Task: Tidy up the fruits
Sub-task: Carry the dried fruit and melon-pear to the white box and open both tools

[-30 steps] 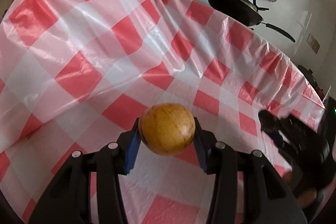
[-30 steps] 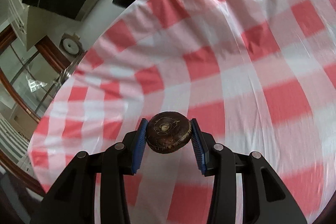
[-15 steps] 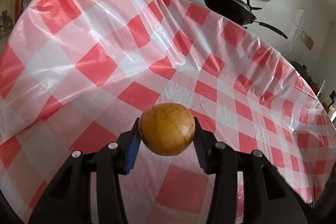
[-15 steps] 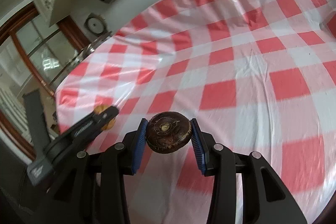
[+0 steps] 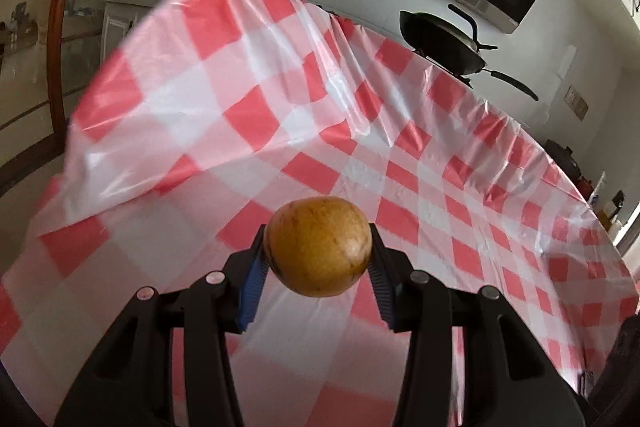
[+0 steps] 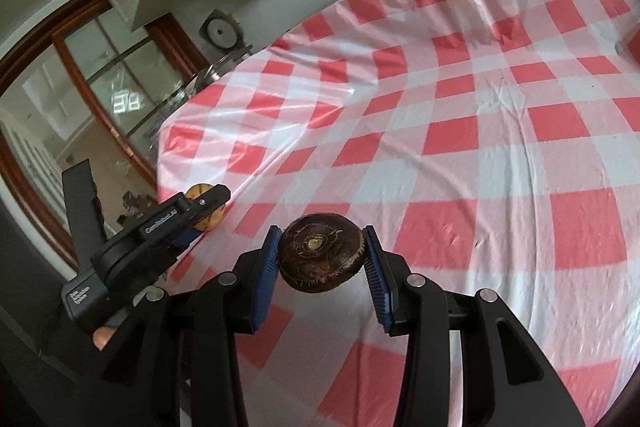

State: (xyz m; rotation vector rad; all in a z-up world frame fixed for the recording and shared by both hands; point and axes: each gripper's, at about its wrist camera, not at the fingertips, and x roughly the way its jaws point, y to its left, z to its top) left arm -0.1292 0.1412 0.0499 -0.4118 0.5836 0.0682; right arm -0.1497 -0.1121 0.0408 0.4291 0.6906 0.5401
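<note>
Both grippers have swung across the cloth [image 6: 460, 131]. Left gripper [image 5: 318, 263] clamps the yellow fruit [image 5: 319, 246]; right gripper [image 6: 320, 259] clamps the dark fruit [image 6: 321, 253], both above the near edge. Keep grips firm; lower before releasing.

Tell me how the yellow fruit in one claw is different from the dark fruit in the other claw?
The yellow-brown fruit in the left claw is smooth, rounded and golden with faint speckles. The dark brown fruit in the right claw is almost black, flatter like a squashed ball, and has a pale ringed spot on its face. The yellow one also looks fuller between its blue pads. Both are pinched from the sides and held above the red-and-white checked tablecloth.
</note>
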